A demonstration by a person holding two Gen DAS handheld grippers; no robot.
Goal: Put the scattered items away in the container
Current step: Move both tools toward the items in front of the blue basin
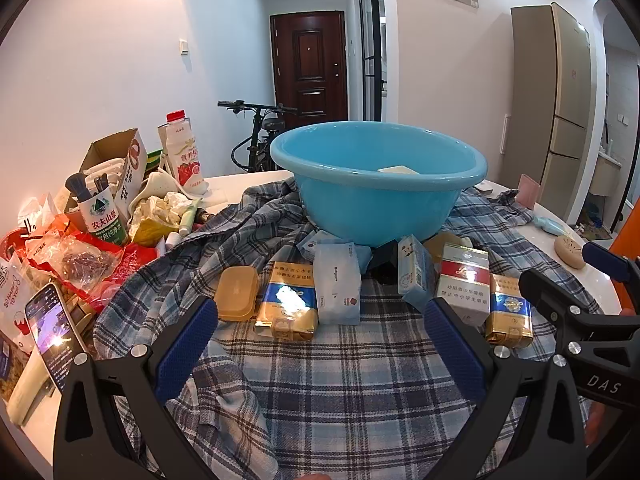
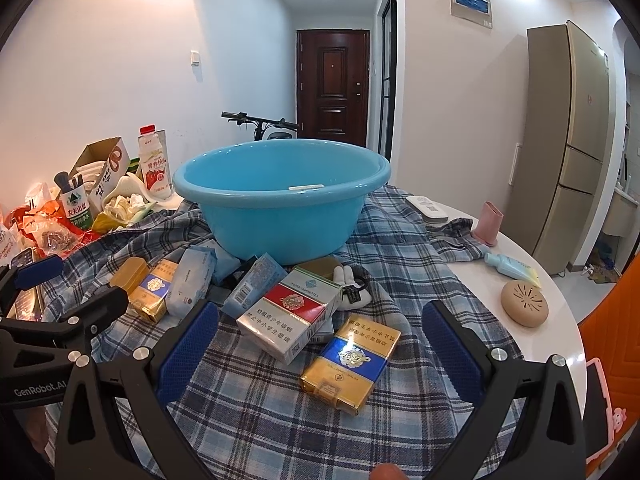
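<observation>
A blue basin stands on a plaid cloth, with a pale flat item inside. In front of it lie a gold-and-blue carton, a white tissue pack, a blue box, a red-and-silver carton, another gold carton and an amber lidded box. My left gripper is open and empty, just short of the items. My right gripper is open around the gold carton, not touching it.
Clutter fills the table's left: a phone, snack bags, a cardboard box, a milk bottle. To the right are a pink cup, a tube, a tan round case and the white table edge.
</observation>
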